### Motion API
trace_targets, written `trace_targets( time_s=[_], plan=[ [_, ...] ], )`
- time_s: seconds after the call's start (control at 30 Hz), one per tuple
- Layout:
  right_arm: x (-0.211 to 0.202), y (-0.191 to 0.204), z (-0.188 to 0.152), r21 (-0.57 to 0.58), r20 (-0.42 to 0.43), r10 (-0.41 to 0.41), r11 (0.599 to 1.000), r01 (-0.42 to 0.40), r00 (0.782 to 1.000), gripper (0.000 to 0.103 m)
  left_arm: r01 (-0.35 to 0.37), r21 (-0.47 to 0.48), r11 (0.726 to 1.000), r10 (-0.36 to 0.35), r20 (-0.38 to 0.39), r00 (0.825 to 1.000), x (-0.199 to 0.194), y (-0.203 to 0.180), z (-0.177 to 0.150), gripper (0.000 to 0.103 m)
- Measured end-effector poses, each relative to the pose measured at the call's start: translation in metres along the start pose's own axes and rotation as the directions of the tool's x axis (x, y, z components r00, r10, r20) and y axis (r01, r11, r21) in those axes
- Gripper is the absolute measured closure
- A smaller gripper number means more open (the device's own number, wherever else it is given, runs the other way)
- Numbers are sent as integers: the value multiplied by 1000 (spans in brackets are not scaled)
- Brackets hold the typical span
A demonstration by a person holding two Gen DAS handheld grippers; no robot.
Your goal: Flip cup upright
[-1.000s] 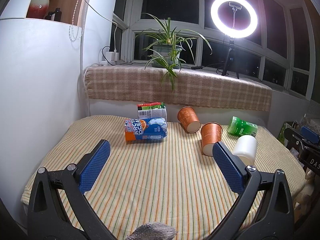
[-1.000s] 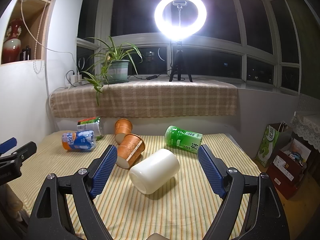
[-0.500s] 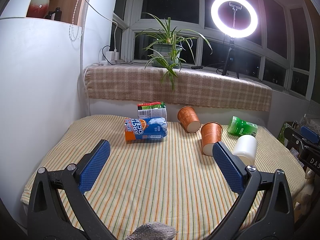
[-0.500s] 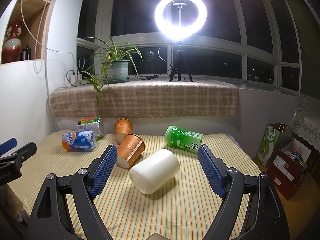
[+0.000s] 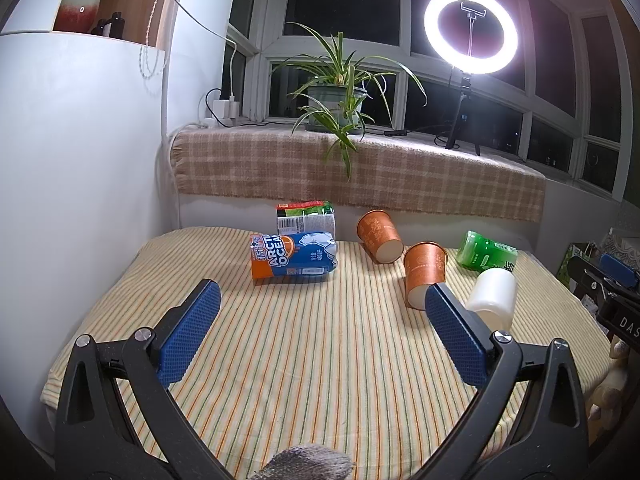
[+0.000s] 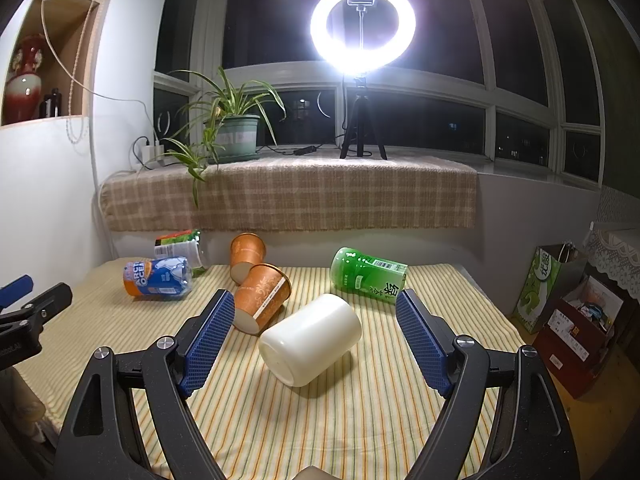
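Note:
A white cup (image 6: 310, 339) lies on its side on the striped tablecloth (image 6: 320, 420), its base toward me. My right gripper (image 6: 314, 304) is open and empty, its jaws wide apart just in front of the cup. The cup also shows in the left wrist view (image 5: 492, 298), at the right. Two orange paper cups lie on their sides: one next to the white cup (image 6: 262, 298), one farther back (image 6: 246, 252). My left gripper (image 5: 320, 298) is open and empty above the cloth's left part.
A blue and orange bottle (image 5: 294, 255), a green-labelled bottle (image 5: 306, 216) and a green bottle (image 6: 368, 276) lie on the cloth. A plant (image 5: 336, 100) and ring light (image 5: 470, 32) stand on the sill. Boxes and a bag (image 6: 576, 304) sit right of the table.

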State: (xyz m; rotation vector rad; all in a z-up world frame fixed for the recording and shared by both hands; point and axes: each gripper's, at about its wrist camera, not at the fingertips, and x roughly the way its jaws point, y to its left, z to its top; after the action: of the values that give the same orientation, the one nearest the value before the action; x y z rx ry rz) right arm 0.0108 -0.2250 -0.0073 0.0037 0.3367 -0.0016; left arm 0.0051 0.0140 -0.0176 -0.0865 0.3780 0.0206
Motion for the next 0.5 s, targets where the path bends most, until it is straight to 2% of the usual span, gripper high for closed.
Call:
trace_targets(
  time_s=[0.5],
  plan=[
    [6, -7, -4, 24, -24, 5, 1000, -5, 1000, 20, 0, 0, 1000, 0, -6, 1000, 1, 6, -5, 0]
  ],
)
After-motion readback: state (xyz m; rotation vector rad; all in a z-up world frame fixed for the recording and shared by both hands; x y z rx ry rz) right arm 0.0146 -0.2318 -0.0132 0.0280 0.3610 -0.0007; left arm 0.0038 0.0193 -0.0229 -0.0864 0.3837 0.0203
